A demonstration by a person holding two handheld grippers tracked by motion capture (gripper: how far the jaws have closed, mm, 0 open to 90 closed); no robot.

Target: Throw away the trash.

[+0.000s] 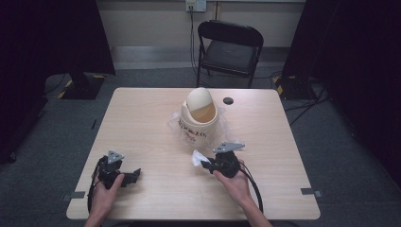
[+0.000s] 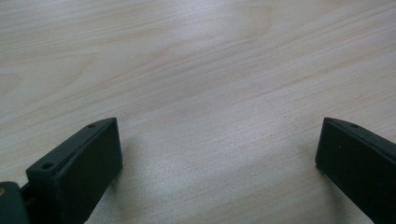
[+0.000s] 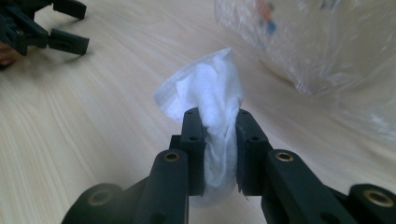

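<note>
On table [image 1: 142, 118], near its front edge: right gripper [image 3: 219, 140], jaws clamped on white tissue [image 3: 210, 98], just short of lidded bin [image 1: 200, 111] in clear bag [image 3: 327, 51]; left gripper [image 2: 219, 154] wide apart, empty; tissue seemingly grasped, binning judged outstanding.

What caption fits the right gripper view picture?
Right gripper pinching a white tissue above the wooden table, plastic bag nearby.
</note>
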